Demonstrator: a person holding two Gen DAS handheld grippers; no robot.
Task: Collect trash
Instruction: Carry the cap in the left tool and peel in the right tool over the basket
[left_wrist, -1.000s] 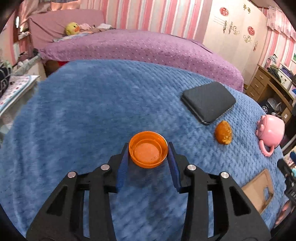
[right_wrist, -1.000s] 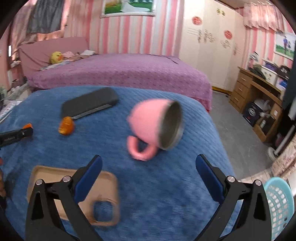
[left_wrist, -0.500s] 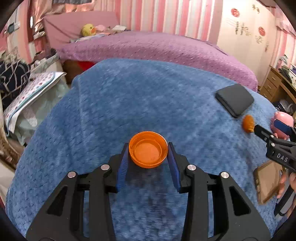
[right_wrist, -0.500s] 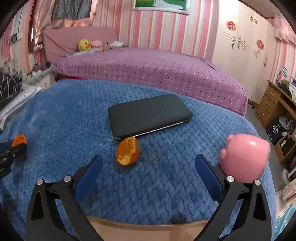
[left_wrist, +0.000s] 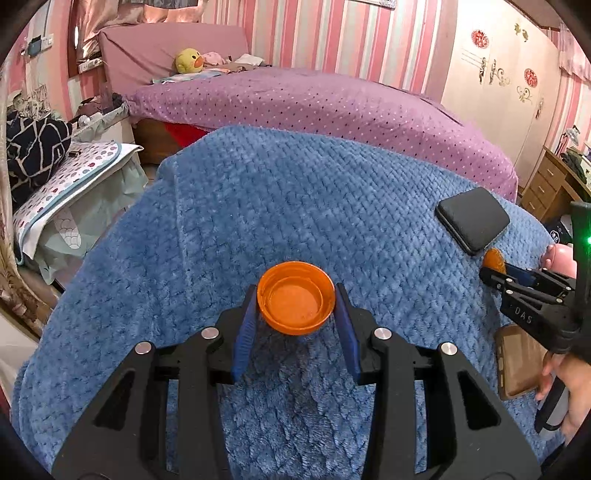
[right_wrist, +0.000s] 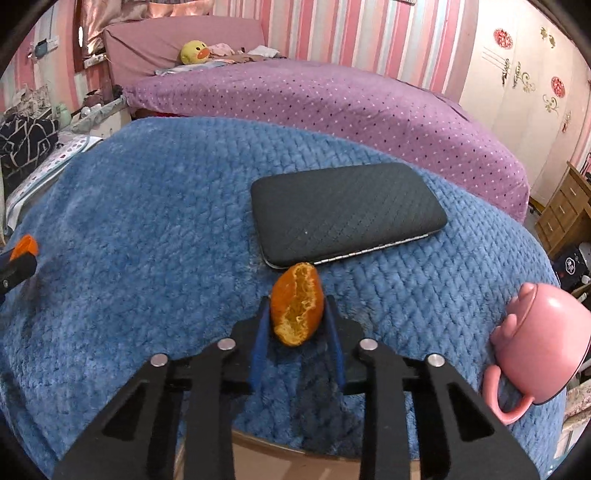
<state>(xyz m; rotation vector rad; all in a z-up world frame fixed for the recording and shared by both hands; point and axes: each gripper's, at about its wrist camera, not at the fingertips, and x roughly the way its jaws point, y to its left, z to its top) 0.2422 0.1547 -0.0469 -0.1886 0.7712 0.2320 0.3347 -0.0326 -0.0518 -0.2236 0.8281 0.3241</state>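
An orange bottle cap (left_wrist: 295, 308), hollow side up, sits between the blue pads of my left gripper (left_wrist: 295, 293), which is shut on it just above the blue blanket (left_wrist: 295, 192). A torn piece of orange peel (right_wrist: 297, 306) stands upright between the pads of my right gripper (right_wrist: 296, 304); its jaws are closing and the pads touch the peel's sides. The left wrist view shows the right gripper (left_wrist: 495, 275) at the far right with the peel (left_wrist: 493, 258) at its tip. The cap (right_wrist: 24, 247) shows at the left edge of the right wrist view.
A black quilted case (right_wrist: 347, 210) lies just behind the peel. A pink mug (right_wrist: 539, 343) lies on its side at the blanket's right edge. A wooden board (left_wrist: 517, 362) lies near the person's hand (left_wrist: 569, 391). A purple bed (right_wrist: 332, 99) stands behind.
My right gripper swung left from the pink mug to the orange peel and narrowed its wide jaws around it. The left gripper drifted with the cap still in it.
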